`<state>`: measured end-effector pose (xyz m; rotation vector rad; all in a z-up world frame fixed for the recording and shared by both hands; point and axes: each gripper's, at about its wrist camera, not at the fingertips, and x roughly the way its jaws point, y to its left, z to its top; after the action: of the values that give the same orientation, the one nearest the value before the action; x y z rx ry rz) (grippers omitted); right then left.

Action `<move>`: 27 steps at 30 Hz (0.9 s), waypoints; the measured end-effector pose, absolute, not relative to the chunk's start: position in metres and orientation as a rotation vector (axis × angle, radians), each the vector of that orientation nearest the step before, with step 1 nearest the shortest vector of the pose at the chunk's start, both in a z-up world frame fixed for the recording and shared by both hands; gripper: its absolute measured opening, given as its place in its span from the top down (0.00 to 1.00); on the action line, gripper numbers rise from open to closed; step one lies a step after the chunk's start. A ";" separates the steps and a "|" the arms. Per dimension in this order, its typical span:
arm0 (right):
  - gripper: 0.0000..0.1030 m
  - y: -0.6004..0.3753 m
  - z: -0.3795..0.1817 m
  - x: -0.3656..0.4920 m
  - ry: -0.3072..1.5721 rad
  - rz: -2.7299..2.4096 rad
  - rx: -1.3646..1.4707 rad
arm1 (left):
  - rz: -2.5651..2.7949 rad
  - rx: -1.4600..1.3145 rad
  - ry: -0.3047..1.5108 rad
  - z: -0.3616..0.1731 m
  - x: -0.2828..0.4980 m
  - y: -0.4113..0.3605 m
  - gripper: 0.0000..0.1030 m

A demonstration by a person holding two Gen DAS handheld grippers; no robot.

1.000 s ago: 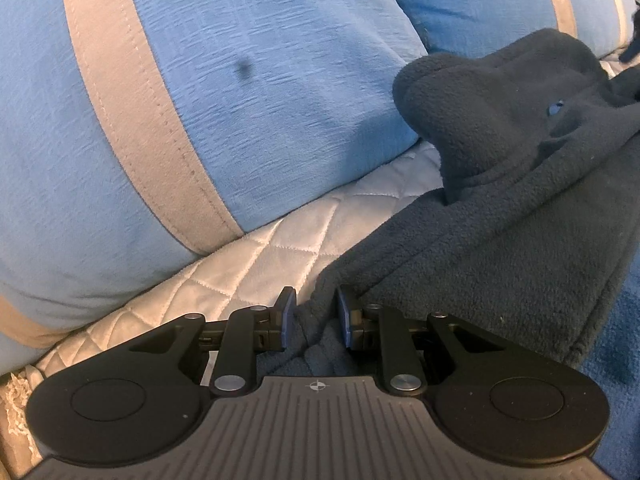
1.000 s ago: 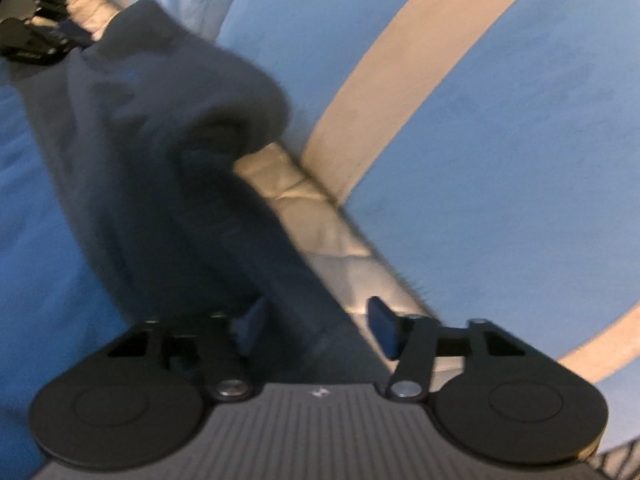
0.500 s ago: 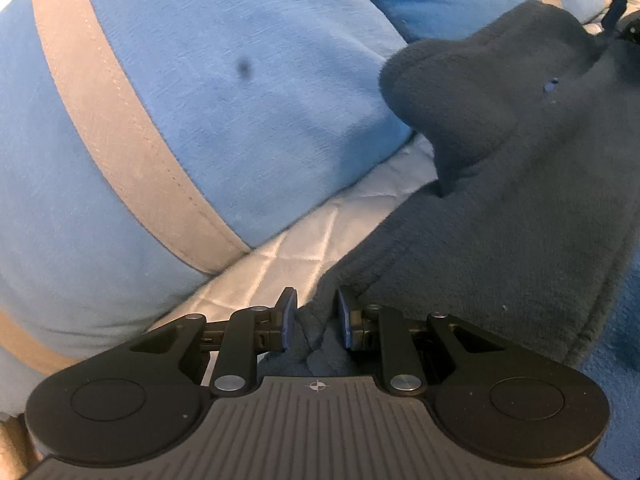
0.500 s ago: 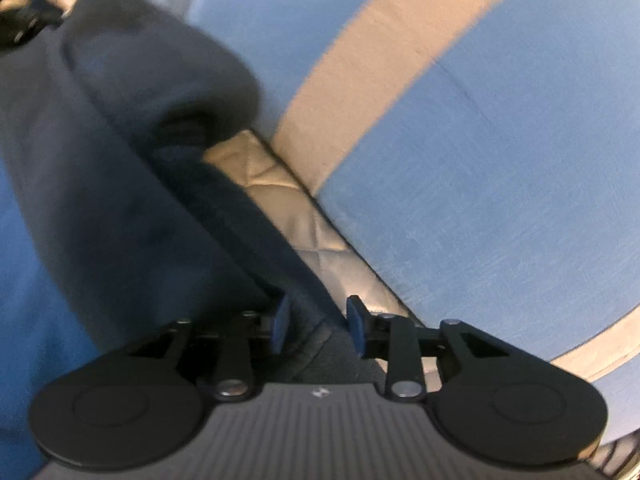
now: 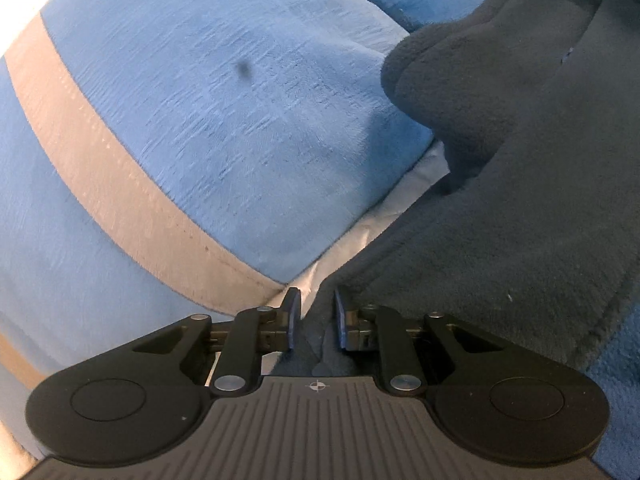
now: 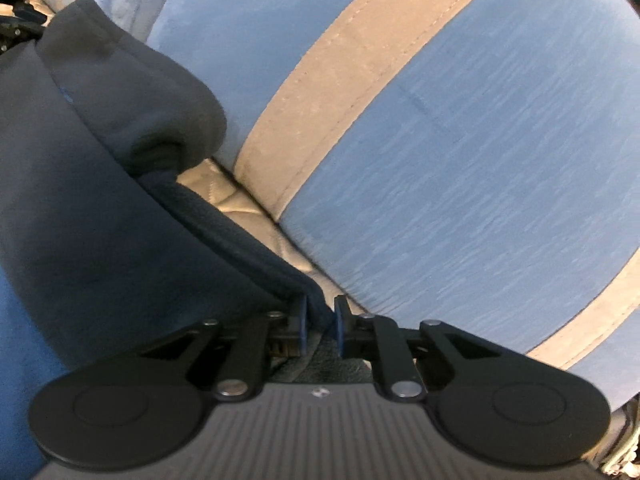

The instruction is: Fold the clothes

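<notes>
A dark grey fleece garment (image 5: 500, 220) lies stretched between the two grippers, with a bunched fold (image 5: 460, 80) resting against a pillow. In the left wrist view my left gripper (image 5: 316, 308) is closing its jaws on a corner of the garment, and the fabric is pinched between the pads. In the right wrist view the same garment (image 6: 100, 220) runs off to the left. My right gripper (image 6: 320, 314) is closing on the garment's stitched hem, which sits squeezed between its pads.
Big blue pillows with beige stripes (image 5: 220, 120) (image 6: 460, 140) press close behind the garment. A white quilted cover (image 5: 416, 184) (image 6: 228, 200) shows beneath the pillows. A blue blanket (image 5: 616, 360) (image 6: 20, 360) lies under the garment's near side.
The right jaws have closed from wide apart onto the hem. The left gripper has rolled and shifted toward the pillow, its jaws narrowing a little on the corner.
</notes>
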<state>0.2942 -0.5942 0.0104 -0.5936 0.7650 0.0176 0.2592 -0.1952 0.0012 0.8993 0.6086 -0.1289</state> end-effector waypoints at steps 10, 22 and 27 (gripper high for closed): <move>0.88 -0.590 0.007 0.313 0.754 -0.093 -0.550 | -0.081 0.816 0.653 0.002 0.291 -0.200 0.87; 0.00 -0.610 0.048 0.283 0.712 -0.156 -0.331 | 0.060 0.524 0.655 0.056 0.261 -0.174 0.30; 0.00 -0.612 0.080 0.239 0.668 -0.174 -0.231 | 0.044 0.288 0.687 0.089 0.224 -0.150 0.30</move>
<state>0.2391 -0.6118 0.0803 -0.2306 0.6683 -0.1741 0.2243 -0.1499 0.0890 0.2877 0.6868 0.0441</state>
